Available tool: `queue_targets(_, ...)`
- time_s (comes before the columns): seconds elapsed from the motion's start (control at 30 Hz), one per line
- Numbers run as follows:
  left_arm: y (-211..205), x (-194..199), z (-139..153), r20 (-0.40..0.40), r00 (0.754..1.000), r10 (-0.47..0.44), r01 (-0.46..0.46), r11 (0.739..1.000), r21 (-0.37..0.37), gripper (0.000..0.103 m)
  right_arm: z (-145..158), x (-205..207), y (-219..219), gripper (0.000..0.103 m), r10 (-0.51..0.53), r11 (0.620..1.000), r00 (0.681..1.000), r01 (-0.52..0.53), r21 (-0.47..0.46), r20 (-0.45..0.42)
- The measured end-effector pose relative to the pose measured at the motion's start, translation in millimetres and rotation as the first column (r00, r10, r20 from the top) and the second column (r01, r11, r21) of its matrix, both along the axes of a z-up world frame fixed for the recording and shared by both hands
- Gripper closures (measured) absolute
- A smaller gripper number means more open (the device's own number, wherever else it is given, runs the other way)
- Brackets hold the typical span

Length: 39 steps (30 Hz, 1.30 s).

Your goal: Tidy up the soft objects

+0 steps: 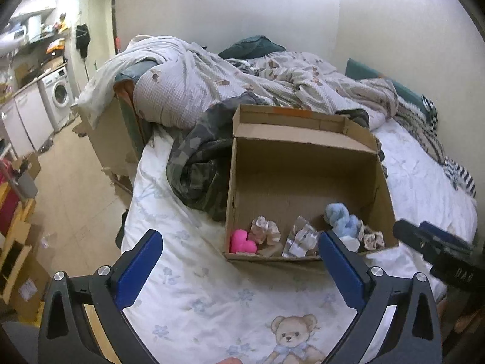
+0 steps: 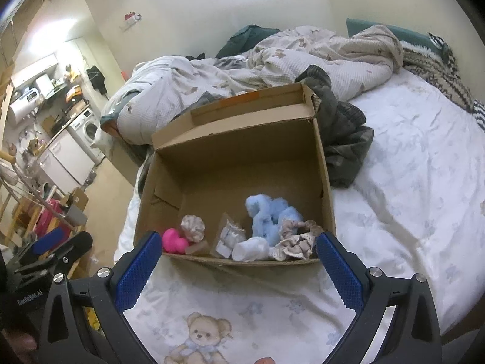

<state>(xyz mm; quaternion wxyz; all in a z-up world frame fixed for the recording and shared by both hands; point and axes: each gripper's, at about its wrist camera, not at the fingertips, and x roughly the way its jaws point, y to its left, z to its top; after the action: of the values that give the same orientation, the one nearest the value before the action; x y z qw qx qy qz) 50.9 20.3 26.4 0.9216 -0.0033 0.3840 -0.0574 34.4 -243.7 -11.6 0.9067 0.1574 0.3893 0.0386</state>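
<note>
An open cardboard box [image 1: 303, 163] [image 2: 242, 145] stands on the bed. Inside it lie a pink soft toy [image 1: 242, 241] [image 2: 173, 241], a blue fluffy item [image 1: 341, 217] [image 2: 269, 215], a beige scrunchie [image 1: 266, 227] [image 2: 194, 226], another scrunchie [image 2: 298, 239] [image 1: 374, 238], a clear packet [image 1: 301, 238] [image 2: 230, 236] and a white soft piece [image 2: 251, 250]. My left gripper [image 1: 239, 261] is open and empty, just in front of the box. My right gripper [image 2: 239, 261] is open and empty at the box's near edge; it also shows in the left wrist view [image 1: 436, 248].
The white sheet [image 2: 409, 182] has a teddy-bear print. A camouflage garment [image 1: 197, 163] lies left of and behind the box. A rumpled duvet [image 1: 227, 82] covers the bed's far end. The floor, boxes [image 1: 18, 261] and a washing machine [image 1: 59, 94] are to the left.
</note>
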Motion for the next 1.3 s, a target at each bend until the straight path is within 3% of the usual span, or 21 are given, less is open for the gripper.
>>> queue_targets(0.37, -4.5, 6.4, -7.3, -0.030, 0.999, -0.013, 0.012, 1.000, -0.001, 0.001, -2.7, 0.0, 3.4, 0.000, -0.007, 0.999, 1.000, 0.007, -0.051, -0.003)
queue_targets(1.3, -0.9, 7.9, -8.9, -0.042, 0.999, -0.006, 0.005, 1.000, -0.008, 0.001, -2.8, -0.7, 8.2, 0.000, 0.006, 0.998, 1.000, -0.007, -0.070, -0.004)
